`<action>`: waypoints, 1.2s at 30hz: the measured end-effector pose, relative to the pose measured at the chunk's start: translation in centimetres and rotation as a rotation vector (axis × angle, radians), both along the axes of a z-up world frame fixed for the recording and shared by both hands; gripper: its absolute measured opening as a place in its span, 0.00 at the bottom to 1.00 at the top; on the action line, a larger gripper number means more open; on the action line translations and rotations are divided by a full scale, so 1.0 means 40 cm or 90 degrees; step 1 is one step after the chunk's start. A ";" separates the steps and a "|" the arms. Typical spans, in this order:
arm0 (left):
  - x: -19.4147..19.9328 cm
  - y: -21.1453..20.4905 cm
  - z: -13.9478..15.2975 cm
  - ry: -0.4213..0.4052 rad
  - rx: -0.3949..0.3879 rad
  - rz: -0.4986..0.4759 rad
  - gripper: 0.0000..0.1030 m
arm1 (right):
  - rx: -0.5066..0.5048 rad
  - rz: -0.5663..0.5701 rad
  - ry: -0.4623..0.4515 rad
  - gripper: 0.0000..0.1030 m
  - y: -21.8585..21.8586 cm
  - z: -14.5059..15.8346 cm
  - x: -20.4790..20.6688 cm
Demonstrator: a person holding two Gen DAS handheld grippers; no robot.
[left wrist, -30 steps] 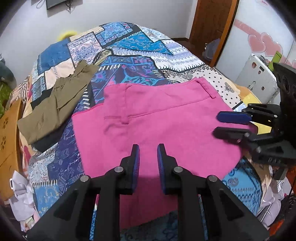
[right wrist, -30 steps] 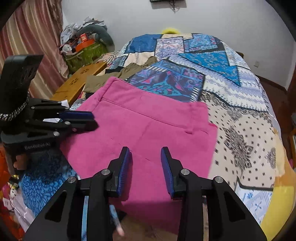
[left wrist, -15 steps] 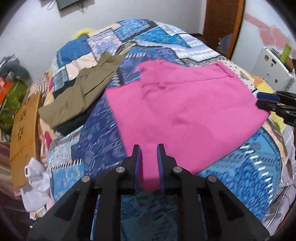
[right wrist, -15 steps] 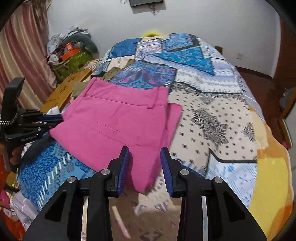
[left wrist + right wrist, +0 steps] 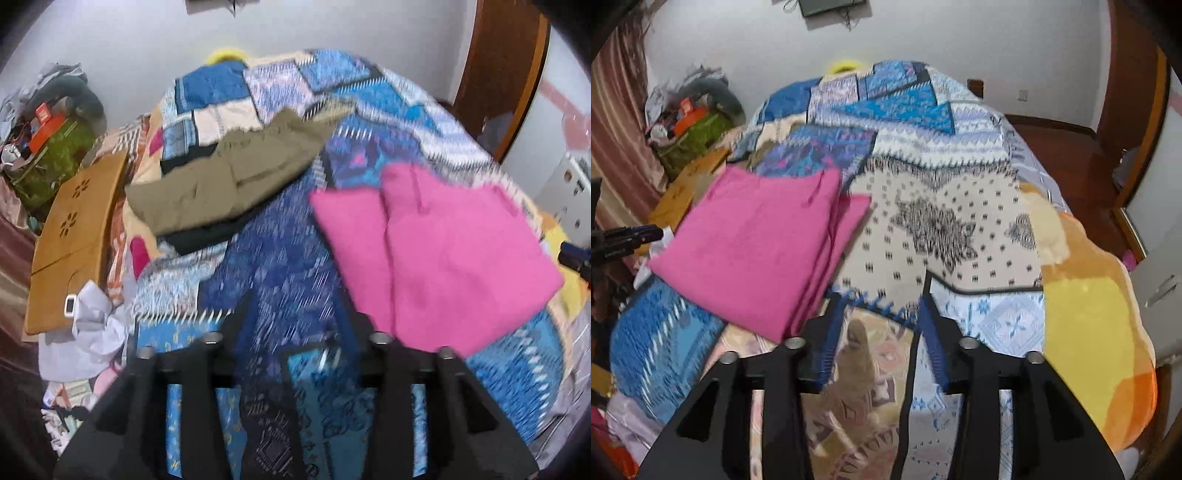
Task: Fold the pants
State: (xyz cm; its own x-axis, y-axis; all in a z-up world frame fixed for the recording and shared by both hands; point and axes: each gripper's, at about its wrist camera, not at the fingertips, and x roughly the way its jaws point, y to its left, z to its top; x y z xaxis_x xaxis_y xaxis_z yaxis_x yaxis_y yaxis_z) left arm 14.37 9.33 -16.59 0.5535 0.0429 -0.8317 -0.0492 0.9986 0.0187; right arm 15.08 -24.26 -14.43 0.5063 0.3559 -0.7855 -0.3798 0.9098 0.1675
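The pink pants (image 5: 454,258) are lying folded on the bed (image 5: 288,258), right of the left hand-held gripper (image 5: 295,332) and left of the right hand-held gripper (image 5: 881,325); both hand-held grippers have just been opening and are standing spread, nothing between the fingers.

A bed (image 5: 979,221) under a patchwork quilt (image 5: 288,280) fills the room, its head at a white wall (image 5: 960,40). A dark screen (image 5: 831,5) hangs there. A wooden door (image 5: 506,74) stands right, a pink curtain (image 5: 617,122) left, with a wooden board (image 5: 74,236) at the bed's left edge.
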 end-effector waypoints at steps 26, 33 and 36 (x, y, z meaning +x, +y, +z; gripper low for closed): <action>0.161 -0.074 -0.112 0.074 -0.200 -0.063 0.63 | 0.127 0.064 0.094 0.54 0.122 -0.088 0.124; 0.156 -0.096 -0.079 0.065 -0.213 -0.066 0.24 | 0.138 0.072 0.089 0.26 0.139 -0.080 0.128; 0.152 -0.104 -0.056 0.050 -0.195 -0.068 0.20 | 0.126 0.075 0.069 0.18 0.148 -0.063 0.122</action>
